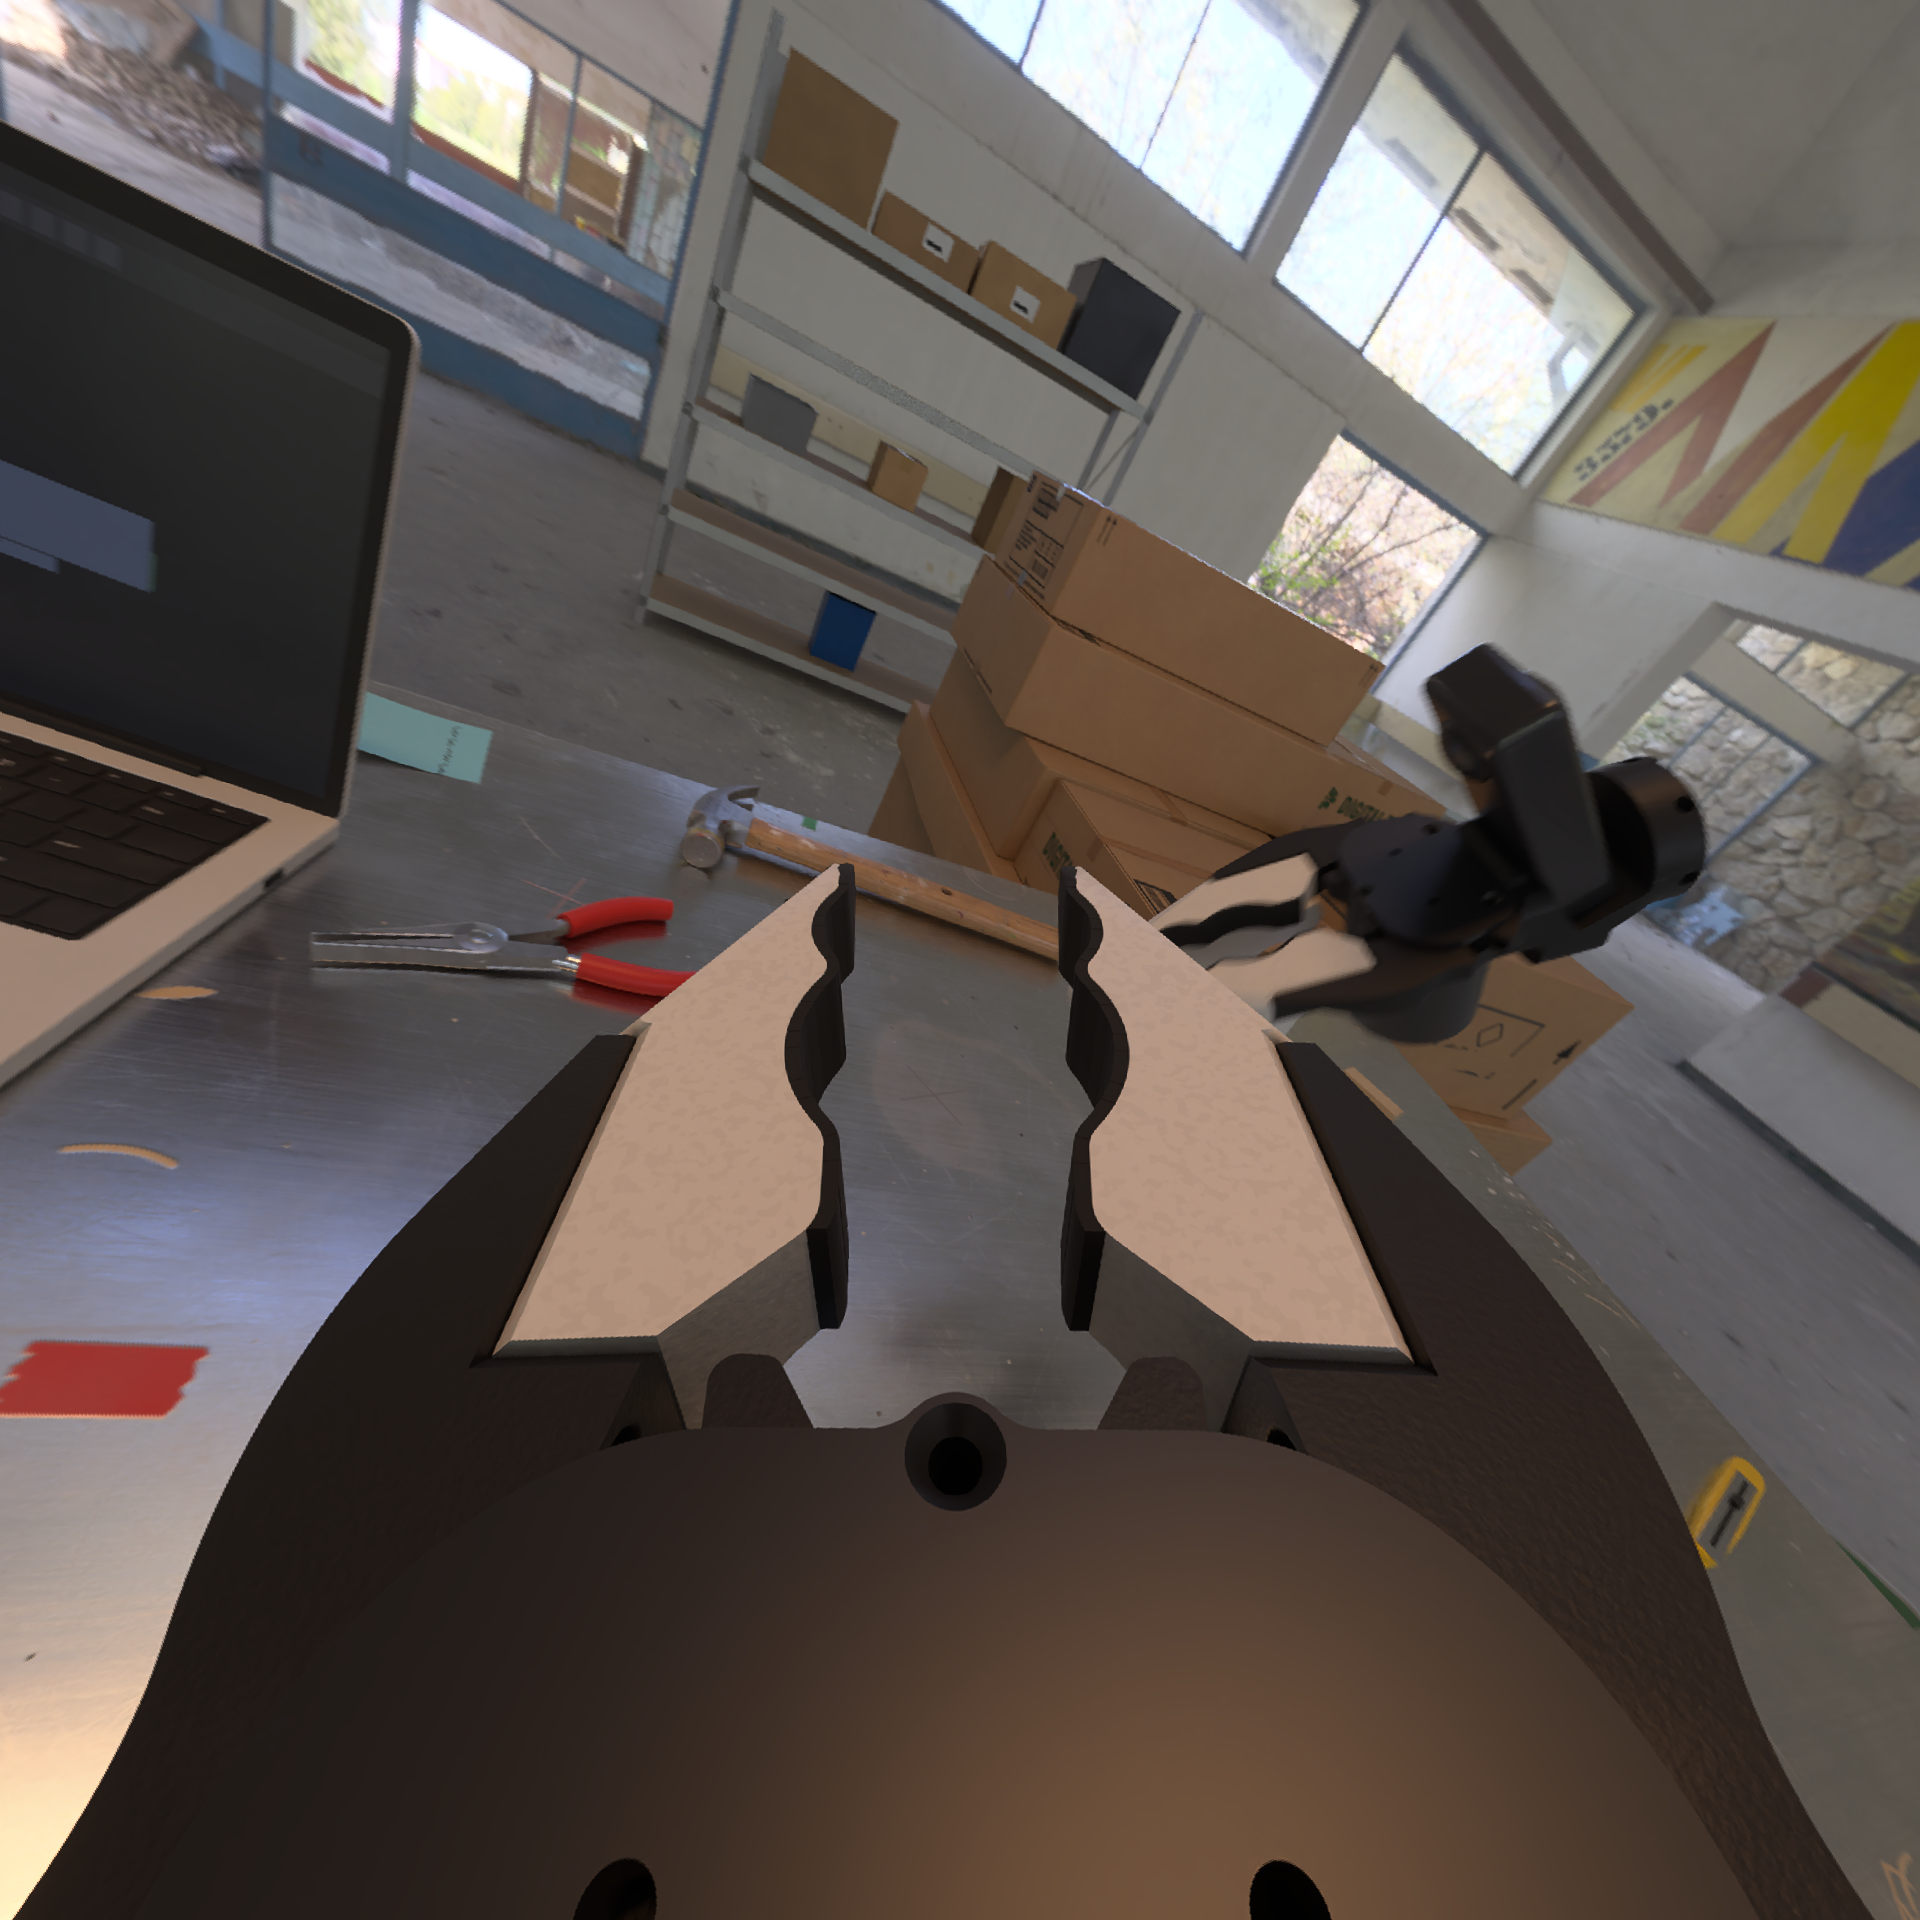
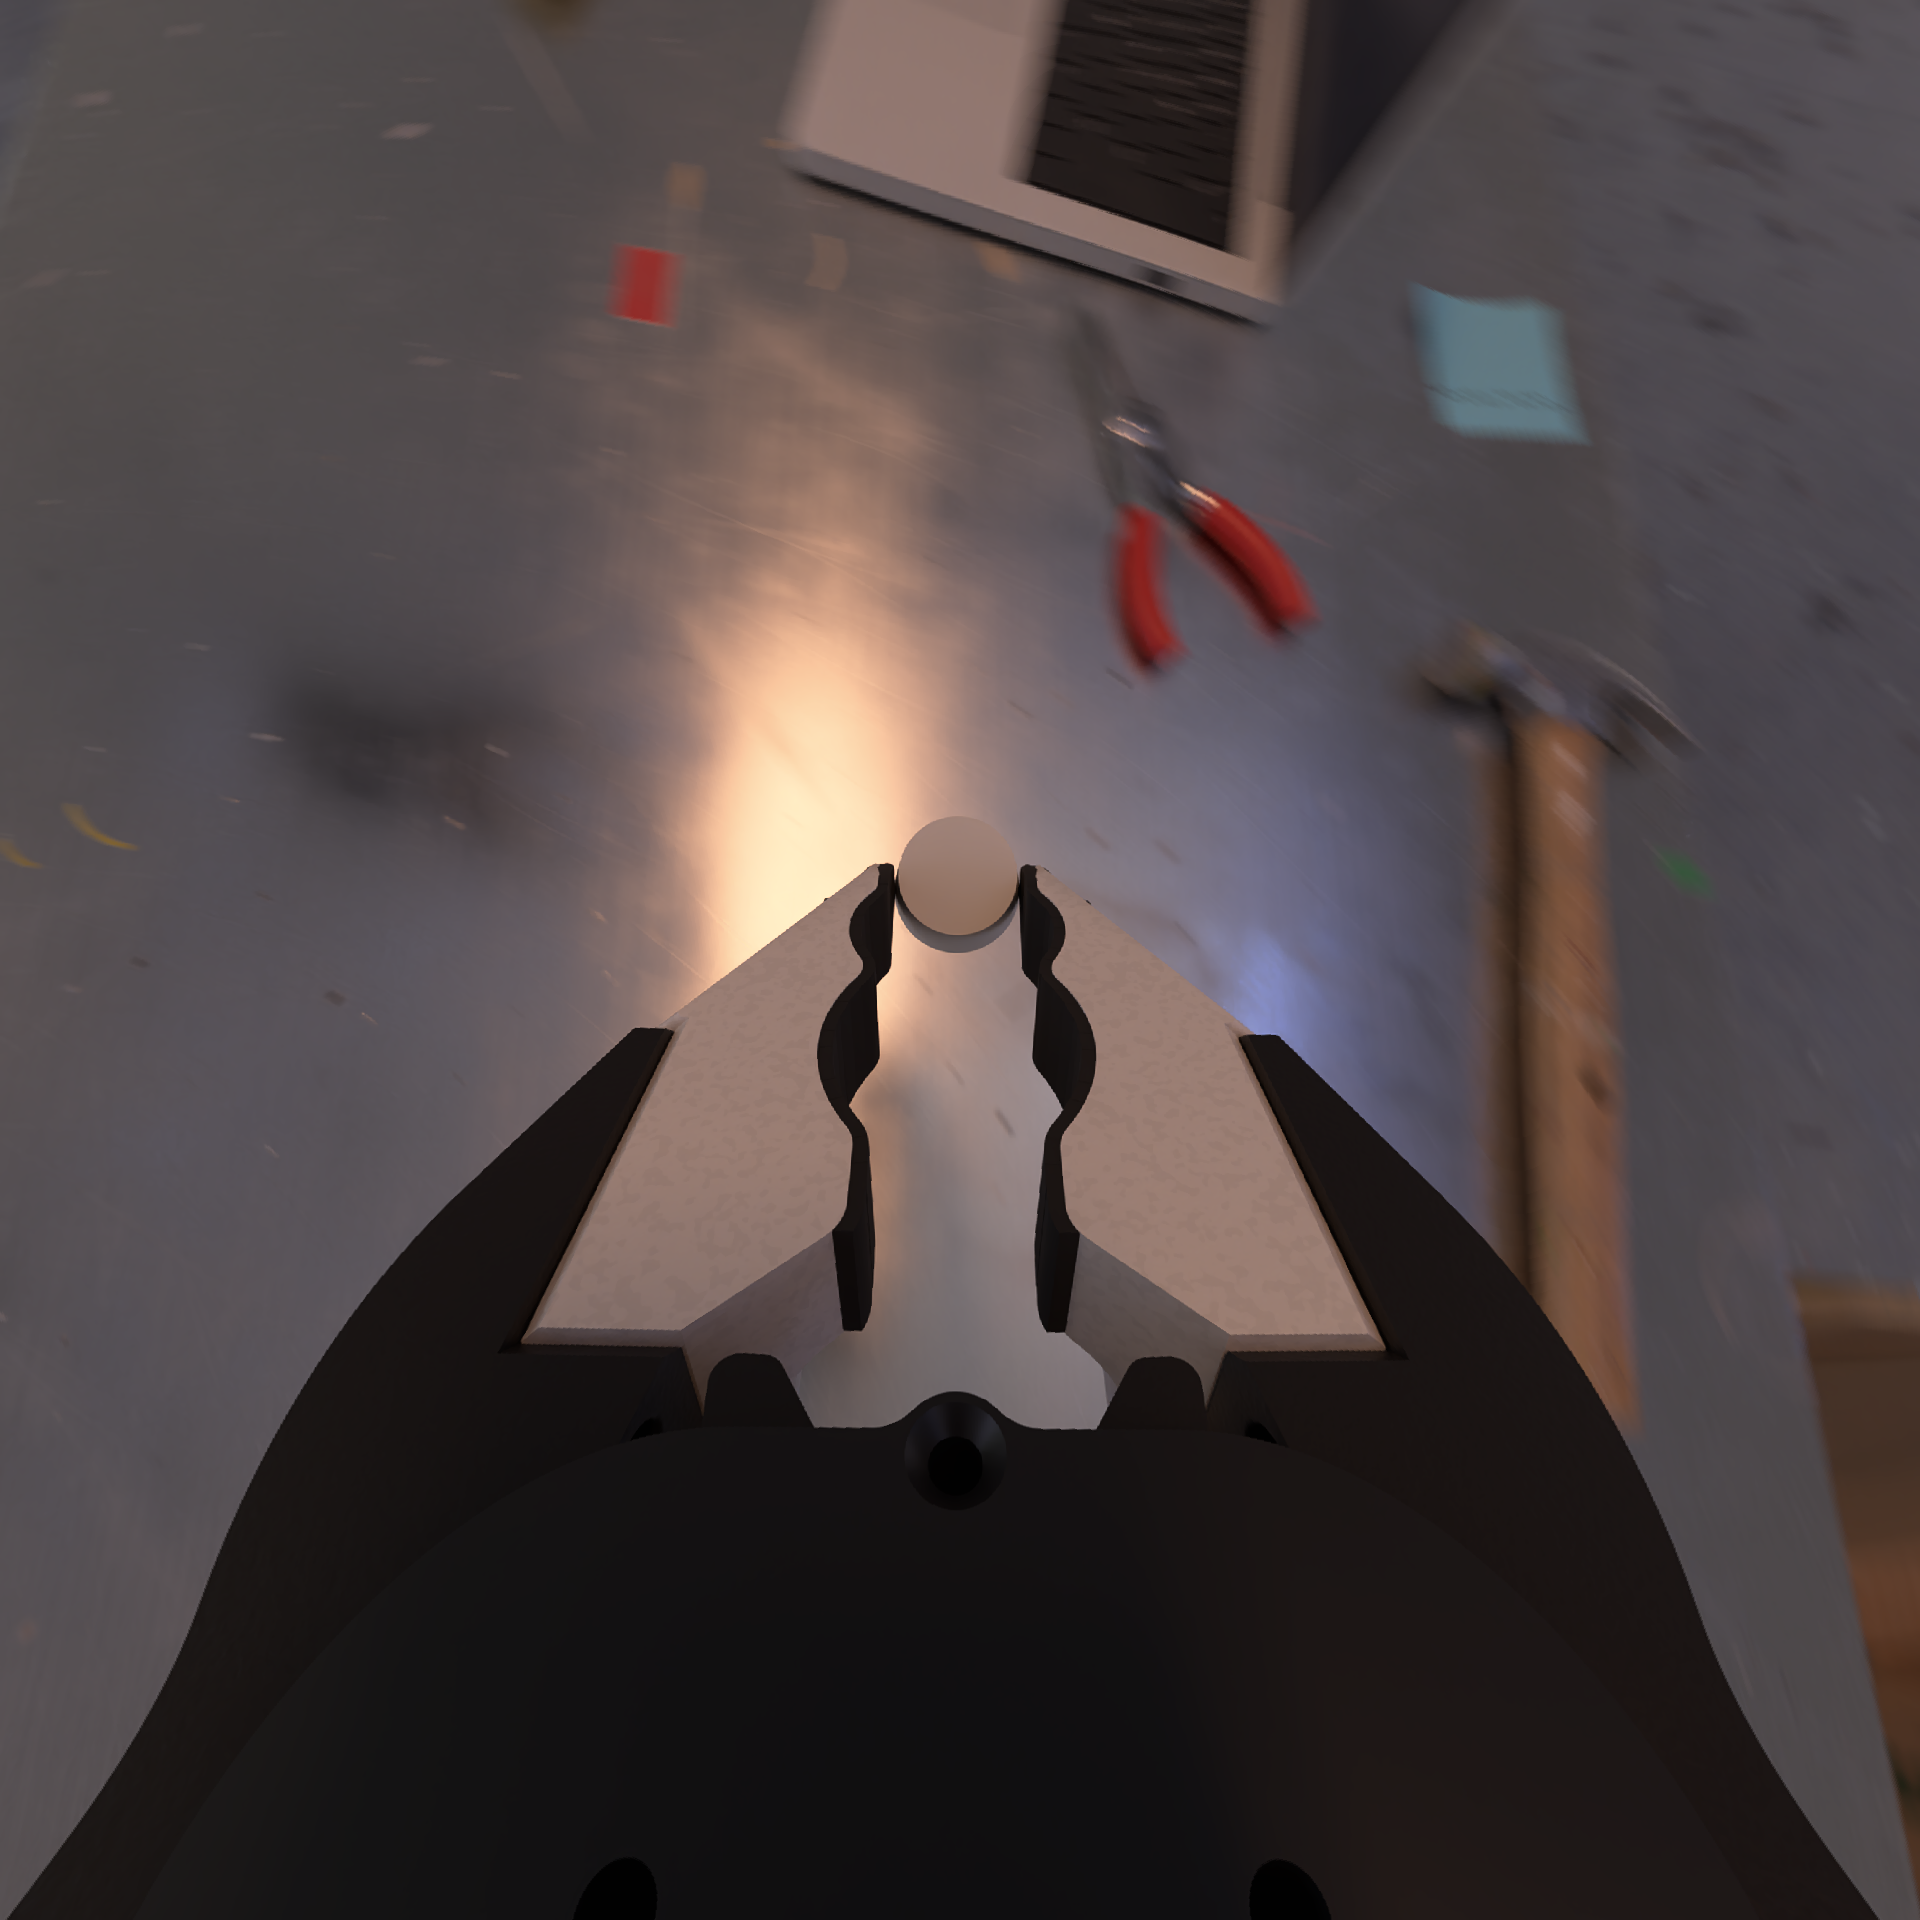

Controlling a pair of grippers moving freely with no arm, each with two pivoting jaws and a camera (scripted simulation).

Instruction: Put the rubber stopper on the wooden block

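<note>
My right gripper point(image 2: 956, 896) is shut on the rubber stopper point(image 2: 956, 868), a small pale round piece pinched at the very fingertips, held above the metal table point(image 2: 416, 520). The view is blurred. A brown wooden piece point(image 2: 1865, 1538), cut off at the right edge, looks like the wooden block. My left gripper point(image 1: 956, 883) is open and empty, low over the table point(image 1: 312, 1195). The right gripper also shows in the left wrist view point(image 1: 1216, 935), hovering at the right; the stopper cannot be made out there.
A laptop point(image 1: 156, 623) stands open at the left. Red-handled pliers point(image 1: 582, 940) and a wooden-handled hammer point(image 1: 894, 883) lie ahead; both also show in the right wrist view, pliers point(image 2: 1195, 540) and hammer point(image 2: 1548, 987). Red tape point(image 1: 99, 1377) and a teal note point(image 1: 426, 738) lie flat. Cardboard boxes point(image 1: 1143, 665) stand beyond the table.
</note>
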